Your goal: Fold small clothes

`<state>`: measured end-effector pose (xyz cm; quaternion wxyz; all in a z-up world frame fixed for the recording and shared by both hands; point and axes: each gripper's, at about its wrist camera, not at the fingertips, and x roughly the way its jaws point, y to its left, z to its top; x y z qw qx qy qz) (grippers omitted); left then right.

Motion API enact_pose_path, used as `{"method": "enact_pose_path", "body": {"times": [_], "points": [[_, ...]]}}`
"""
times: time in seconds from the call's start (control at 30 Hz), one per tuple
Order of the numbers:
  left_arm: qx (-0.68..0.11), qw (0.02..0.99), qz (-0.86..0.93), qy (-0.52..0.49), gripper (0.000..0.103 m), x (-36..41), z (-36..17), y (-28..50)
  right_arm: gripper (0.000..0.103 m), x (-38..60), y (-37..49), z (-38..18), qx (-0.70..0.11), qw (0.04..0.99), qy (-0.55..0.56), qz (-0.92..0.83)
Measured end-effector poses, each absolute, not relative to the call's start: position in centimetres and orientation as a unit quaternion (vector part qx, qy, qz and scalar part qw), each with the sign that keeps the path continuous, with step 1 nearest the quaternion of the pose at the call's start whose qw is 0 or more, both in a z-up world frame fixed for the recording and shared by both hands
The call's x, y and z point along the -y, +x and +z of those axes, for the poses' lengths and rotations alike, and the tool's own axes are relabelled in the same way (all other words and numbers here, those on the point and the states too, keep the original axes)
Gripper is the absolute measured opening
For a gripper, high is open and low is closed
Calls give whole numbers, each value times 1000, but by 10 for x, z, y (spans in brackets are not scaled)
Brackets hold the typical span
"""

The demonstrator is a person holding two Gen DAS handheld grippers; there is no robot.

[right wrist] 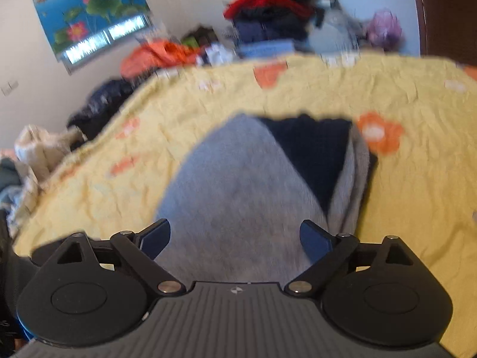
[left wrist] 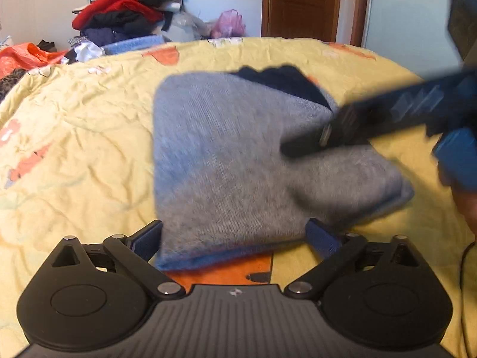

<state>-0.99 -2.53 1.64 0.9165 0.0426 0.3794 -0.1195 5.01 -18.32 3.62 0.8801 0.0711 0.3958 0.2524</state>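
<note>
Folded garment on the bed, both claws over it. The crumpled yellow quilt with orange flower print (left wrist: 89, 137) is covering the bed and is bearing the fuzzy grey knitted garment with a dark navy lining (left wrist: 226, 161), which is lying near the quilt's middle, folded into a rough wedge, the navy part showing at its far edge. A heap of red, black and dark blue clothes (left wrist: 125, 9) is piled well beyond the garment, past the quilt's far edge.

Risks, as judged from this layout: the grey knit is looking soft and thick, so the upper flap is likely to be springing back or sliding off the layer beneath if it is left unpressed; a fingertip dragging across the pile could be pulling the fold askew; the wrinkled quilt beneath could be bunching and carrying the garment with it.

The left gripper (left wrist: 235, 235) is standing spread wide at the garment's near edge, its blue pads flanking that corner without pinching it. The right gripper (right wrist: 235, 238) is likewise spread wide above the garment's near grey panel, holding nothing; in the left wrist view it is reaching in over the garment's right side, blurred, and whether its fingers are touching the knit cannot be told.
</note>
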Motion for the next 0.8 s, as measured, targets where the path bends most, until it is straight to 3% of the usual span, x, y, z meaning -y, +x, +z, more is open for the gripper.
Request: {"method": "enact_pose_path", "body": {"times": [0.33, 0.47, 0.8], "points": [[-361, 922, -132, 43, 102, 25, 34, -21, 91, 190, 41, 33, -415, 873, 87, 242], [-364, 917, -128, 98, 103, 39, 15, -20, 95, 185, 45, 28, -419, 872, 81, 240], [-387, 912, -116, 64, 103, 23, 19, -27, 96, 183, 44, 26, -423, 870, 77, 243]]}}
